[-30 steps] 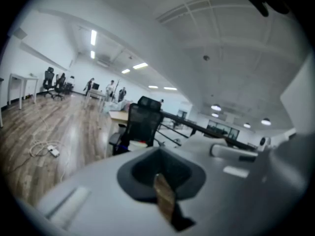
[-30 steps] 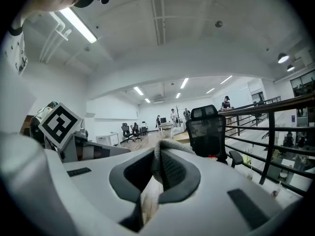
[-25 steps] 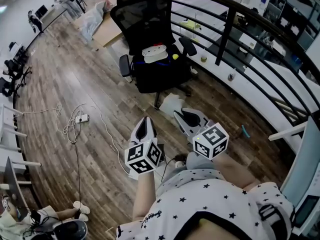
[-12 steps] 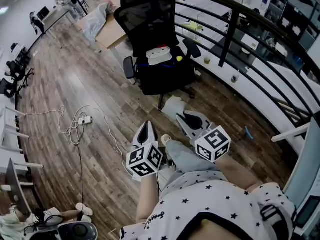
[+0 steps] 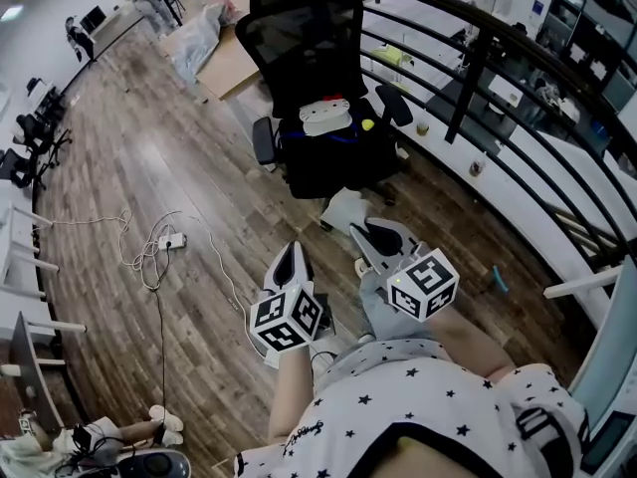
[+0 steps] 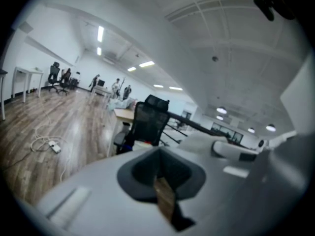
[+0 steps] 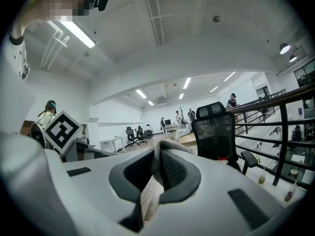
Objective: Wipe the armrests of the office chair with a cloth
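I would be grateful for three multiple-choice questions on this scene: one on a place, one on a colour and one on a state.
1. Where does the office chair stand?
A. On a desk
B. Beside the railing
C. Against a door

2. What colour is the chair's back?
A. Red
B. White
C. Black

3. How is the right gripper?
A. Shut on a cloth
B. Open and empty
C. Shut on a cable

Answers:
1 B: the head view shows it on the wooden floor next to the bars.
2 C: its mesh back is black.
3 A: grey cloth sits pinched between its jaws.
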Available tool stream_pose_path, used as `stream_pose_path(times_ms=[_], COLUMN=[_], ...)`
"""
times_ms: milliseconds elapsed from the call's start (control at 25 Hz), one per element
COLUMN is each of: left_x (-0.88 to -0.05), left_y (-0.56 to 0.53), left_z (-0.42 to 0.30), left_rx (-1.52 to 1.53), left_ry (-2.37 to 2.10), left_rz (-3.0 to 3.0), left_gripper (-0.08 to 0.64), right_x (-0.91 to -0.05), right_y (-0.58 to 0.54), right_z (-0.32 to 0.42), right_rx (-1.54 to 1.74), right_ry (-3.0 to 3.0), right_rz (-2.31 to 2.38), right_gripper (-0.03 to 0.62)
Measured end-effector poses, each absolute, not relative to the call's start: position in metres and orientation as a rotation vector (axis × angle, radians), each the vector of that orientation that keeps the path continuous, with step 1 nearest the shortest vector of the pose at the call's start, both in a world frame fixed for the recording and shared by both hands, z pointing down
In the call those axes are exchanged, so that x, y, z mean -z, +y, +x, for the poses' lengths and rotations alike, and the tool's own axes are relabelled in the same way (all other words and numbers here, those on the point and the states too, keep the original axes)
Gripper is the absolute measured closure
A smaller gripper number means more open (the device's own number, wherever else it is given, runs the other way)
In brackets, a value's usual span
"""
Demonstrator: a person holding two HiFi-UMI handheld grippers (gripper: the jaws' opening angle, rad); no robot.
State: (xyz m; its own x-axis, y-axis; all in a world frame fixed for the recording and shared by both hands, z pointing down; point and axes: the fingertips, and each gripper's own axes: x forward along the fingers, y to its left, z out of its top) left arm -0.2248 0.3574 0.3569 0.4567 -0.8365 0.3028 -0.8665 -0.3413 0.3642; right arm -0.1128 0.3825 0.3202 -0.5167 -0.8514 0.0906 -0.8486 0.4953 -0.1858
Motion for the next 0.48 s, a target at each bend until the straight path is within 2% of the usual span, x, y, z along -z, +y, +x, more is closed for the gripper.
stream_pose_path(times_ms=[480], left_x=[-0.354], left_y=[0.242], left_z=[-0.214], left_rx=[-0.058], left_ry=[-1.5], left_rz=[2.181], left_gripper=[0.554], right_x=[-0.314], right_y=[0.257], right_z=[-0.099], right_rx=[0.316], right_ry=[2.772], right_rz=[-1.445], right_gripper=[0.565])
